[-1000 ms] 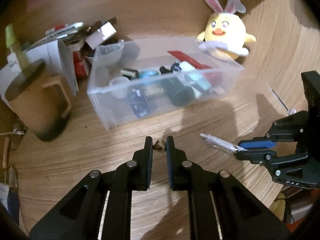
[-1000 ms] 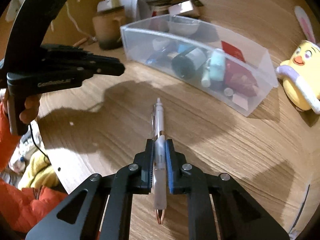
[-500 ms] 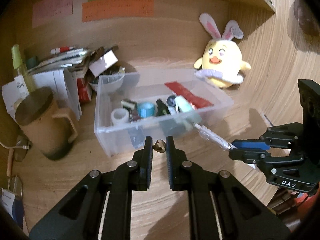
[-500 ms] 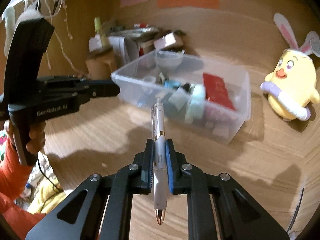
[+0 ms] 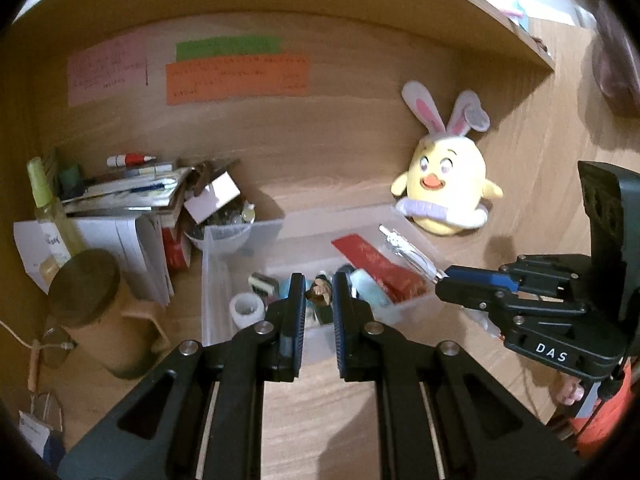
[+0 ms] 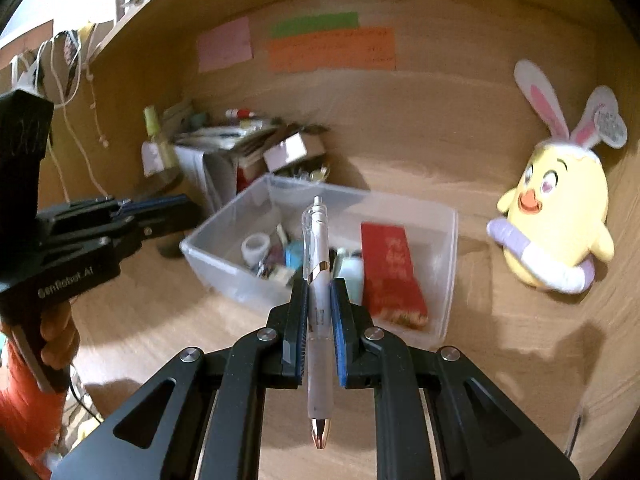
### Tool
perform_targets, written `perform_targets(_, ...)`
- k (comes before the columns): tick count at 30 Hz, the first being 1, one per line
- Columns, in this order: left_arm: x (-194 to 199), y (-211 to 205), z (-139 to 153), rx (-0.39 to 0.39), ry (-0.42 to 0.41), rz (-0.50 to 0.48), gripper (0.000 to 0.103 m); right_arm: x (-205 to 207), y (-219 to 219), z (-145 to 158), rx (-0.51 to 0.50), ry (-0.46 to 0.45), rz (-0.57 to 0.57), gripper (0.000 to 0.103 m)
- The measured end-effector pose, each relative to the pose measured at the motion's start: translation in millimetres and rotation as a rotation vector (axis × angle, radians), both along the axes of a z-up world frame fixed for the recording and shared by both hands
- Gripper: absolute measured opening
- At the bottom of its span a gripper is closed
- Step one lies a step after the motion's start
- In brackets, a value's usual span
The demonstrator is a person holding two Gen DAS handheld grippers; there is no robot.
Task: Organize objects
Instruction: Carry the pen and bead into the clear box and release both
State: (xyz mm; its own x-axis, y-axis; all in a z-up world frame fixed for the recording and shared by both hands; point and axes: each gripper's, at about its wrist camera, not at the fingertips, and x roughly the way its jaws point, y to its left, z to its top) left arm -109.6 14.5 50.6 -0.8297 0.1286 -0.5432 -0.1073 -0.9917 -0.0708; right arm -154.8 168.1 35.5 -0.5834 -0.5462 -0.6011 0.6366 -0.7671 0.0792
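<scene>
- Left wrist view: the left gripper (image 5: pixel 318 292) is pinched on a small brown object (image 5: pixel 319 293), too small to make out what it is, held up in front of the clear bin (image 5: pixel 216 280).
- The bin sits on the wooden desk (image 5: pixel 320 420) toward its back edge, near the back wall; inside lie a white tape roll (image 5: pixel 246 310), a red packet (image 5: pixel 370 264) and other small items I cannot tell apart.
- At the right, the right gripper (image 5: pixel 440 280) holds a pen (image 5: pixel 408 254), which reaches over the bin's right end.
- A yellow plush (image 5: pixel 444 184) with rabbit ears stands just behind the bin's right back corner, against the wall.
- A brown mug (image 5: pixel 104 320) with a dark lid is left of the bin; behind it a heap of papers (image 5: pixel 128 216) and a bowl (image 5: pixel 224 232) of bits.
- Pink, green and orange notes (image 5: pixel 236 76) are stuck to the wall.
- Right wrist view: the right gripper (image 6: pixel 319 284) is clamped on the pen (image 6: pixel 318 264), a white one with its copper tip pointing back at the camera and its clip end out over the bin (image 6: pixel 224 256).
- The red packet (image 6: pixel 390 272) lies along the bin's right side, the tape roll (image 6: pixel 256 246) near its left.
- At the left, a hand (image 6: pixel 56 328) in an orange sleeve (image 6: pixel 24 408) holds the left gripper (image 6: pixel 188 204), near the bin's left end; from here I cannot see what is in its tips.
- The plush (image 6: pixel 556 208) sits well right of the bin.
</scene>
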Motion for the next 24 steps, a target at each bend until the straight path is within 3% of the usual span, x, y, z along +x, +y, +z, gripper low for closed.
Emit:
perform_targets(10, -38.7, -11.6, -4.0, 0.006, -0.029, 0.059, 0.012, -35.7, -22.7, 2.8, -0.012, -0.018, -0.038, 0.010)
perform_targets(17, -70.8, -25.5, -36.3, 0.046, -0.140, 0.068, 0.012, -63.9, -44.2, -18.4, 0.024, -0.079, -0.048, 0.010)
perform_targets(24, -83.1, -26.0, -61.8, 0.024, -0.193, 0.064, 0.012, -81.7, -60.6, -43.6, 0.070, -0.130, -0.040, 0.010)
